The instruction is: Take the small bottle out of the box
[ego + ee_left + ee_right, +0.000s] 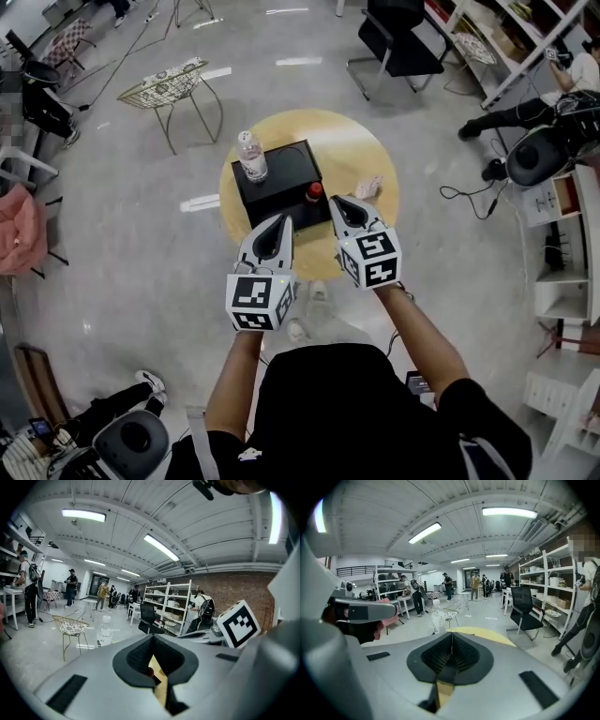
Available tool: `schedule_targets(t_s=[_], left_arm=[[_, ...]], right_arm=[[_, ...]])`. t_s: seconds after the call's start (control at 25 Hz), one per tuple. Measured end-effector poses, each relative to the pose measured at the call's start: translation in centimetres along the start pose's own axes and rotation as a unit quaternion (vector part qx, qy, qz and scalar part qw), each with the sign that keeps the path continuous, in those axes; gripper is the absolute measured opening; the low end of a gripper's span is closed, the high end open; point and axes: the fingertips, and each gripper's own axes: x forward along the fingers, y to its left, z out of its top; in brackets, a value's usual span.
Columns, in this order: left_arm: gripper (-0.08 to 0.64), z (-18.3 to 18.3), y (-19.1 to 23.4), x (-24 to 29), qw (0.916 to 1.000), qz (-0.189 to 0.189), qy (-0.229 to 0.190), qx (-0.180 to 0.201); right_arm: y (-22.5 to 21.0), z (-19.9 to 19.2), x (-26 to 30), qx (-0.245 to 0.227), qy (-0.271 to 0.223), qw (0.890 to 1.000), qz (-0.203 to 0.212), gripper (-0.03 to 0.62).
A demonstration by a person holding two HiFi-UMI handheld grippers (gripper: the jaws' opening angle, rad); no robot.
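Small bottle [314, 192]: red cap, upright at black box [281, 178] edge.

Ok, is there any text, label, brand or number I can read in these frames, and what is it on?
No words or numbers can be read anywhere.
Water bottle: any label print is too small and blurred to read.
Small bottle and black box: no print shows.
Left gripper and right gripper: their cubes bear only square black-and-white markers, no letters.
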Motion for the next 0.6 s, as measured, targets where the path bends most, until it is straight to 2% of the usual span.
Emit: schedule_targets(t_s=[0.6], left_arm=[[0.002, -2.5, 3.1, 6.9, 0.9982, 0.014, 0.045, -0.037]], right_arm=[[-2.9, -3.2, 7.6, -0.007, 0.080, 0.996, 0.037, 0.005]])
